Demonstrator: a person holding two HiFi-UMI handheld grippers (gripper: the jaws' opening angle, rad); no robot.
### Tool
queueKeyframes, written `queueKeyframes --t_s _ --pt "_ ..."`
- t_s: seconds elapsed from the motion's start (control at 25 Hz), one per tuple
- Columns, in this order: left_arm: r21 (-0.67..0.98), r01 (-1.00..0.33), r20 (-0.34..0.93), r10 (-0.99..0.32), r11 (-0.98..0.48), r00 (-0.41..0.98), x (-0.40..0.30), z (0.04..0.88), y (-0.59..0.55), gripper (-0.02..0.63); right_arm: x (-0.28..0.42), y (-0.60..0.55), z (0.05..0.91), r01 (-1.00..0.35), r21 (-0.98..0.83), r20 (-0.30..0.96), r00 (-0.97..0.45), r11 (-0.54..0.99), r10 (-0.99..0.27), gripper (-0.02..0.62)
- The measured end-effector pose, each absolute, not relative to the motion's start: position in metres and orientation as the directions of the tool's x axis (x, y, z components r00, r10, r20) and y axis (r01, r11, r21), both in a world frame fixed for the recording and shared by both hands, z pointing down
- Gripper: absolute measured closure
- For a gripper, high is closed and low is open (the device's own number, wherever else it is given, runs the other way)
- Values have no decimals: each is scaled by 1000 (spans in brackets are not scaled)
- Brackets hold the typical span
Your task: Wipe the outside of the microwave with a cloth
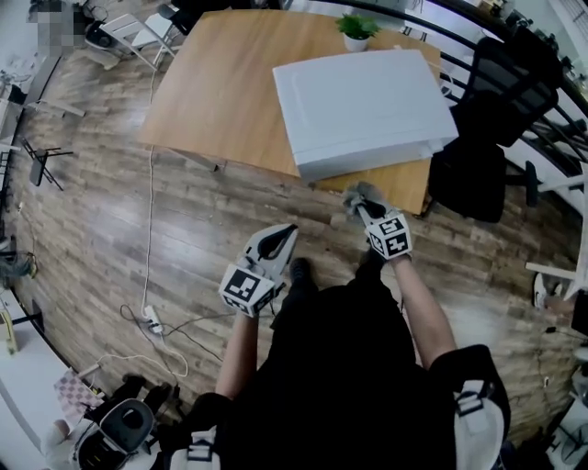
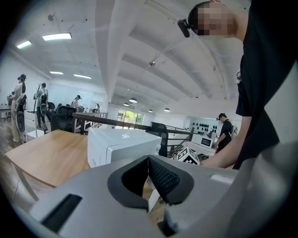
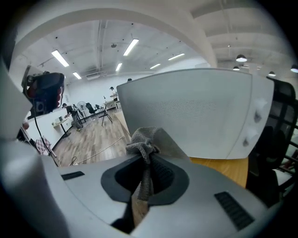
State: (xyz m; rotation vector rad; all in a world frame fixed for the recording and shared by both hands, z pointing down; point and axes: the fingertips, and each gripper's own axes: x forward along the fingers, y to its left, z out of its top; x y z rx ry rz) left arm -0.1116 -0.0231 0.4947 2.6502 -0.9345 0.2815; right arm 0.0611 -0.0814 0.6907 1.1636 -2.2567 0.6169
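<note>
White microwave (image 1: 363, 110) sat on the wooden table (image 1: 220, 92); the right gripper (image 1: 367, 213) held a grey cloth (image 1: 356, 195) near its front face, while the left gripper (image 1: 276, 243) hung apart over the floor (image 1: 110, 211). Left gripper view: jaws pressed together, empty. Right gripper view: jaws clamped on the cloth, microwave close ahead.

A white microwave (image 1: 363, 106) on a honey-brown wooden worktop (image 1: 220, 92), above a grey-brown plank floor (image 1: 92, 220). The cloth (image 3: 139, 143) is mottled grey. The left hand-held gripper (image 1: 283, 237) and right hand-held gripper (image 1: 363, 207) are pale grey, with black-and-white square markers. The plant (image 1: 356, 26) is green.
</note>
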Motion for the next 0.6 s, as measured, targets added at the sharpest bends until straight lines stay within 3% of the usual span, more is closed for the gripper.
queueKeyframes --t_s 0.24,0.6 --pt "223 -576 259 -522 -786 813 -82 488 -37 603 104 -80 645 -860 -99 566 -462 500 -683 575" --pt "210 -529 249 -478 -822 842 -64 481 -39 603 141 -35 626 -883 -100 559 -430 458 -709 577"
